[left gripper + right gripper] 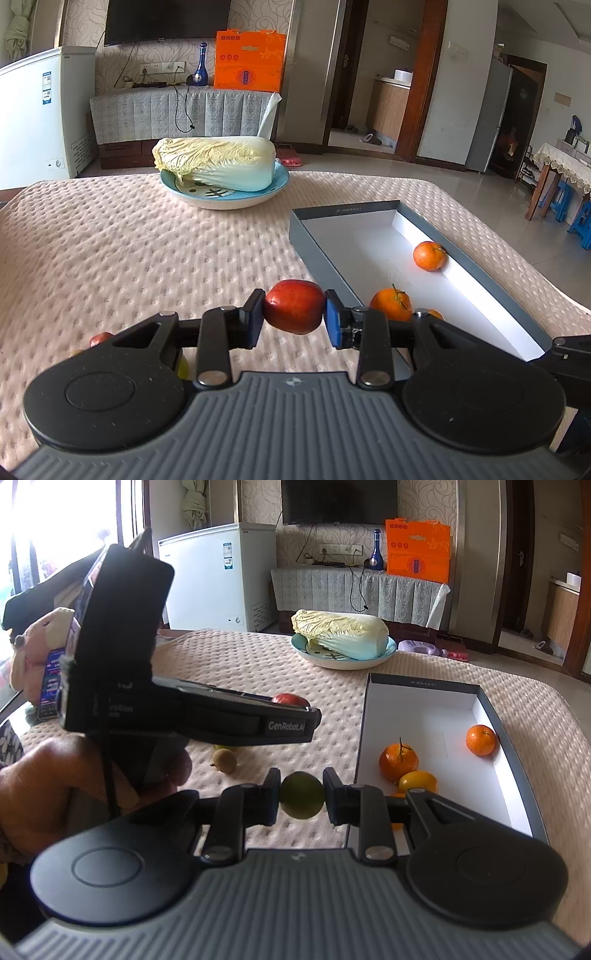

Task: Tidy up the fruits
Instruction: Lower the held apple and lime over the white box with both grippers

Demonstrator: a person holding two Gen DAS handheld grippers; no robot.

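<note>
You have the red apple (pixel 294 311) pinched in your left gripper (pixel 294 314) and the green fruit (pixel 301 799) in your right gripper (pixel 301 797) (both above the table), so lower them gently into the box (pixel 495 716) beside the oranges (pixel 399 762).

bright daylight, blown-out window (pixel 62 520) glare, soft shadows, fisheye-bent edges, sharp focus
</note>
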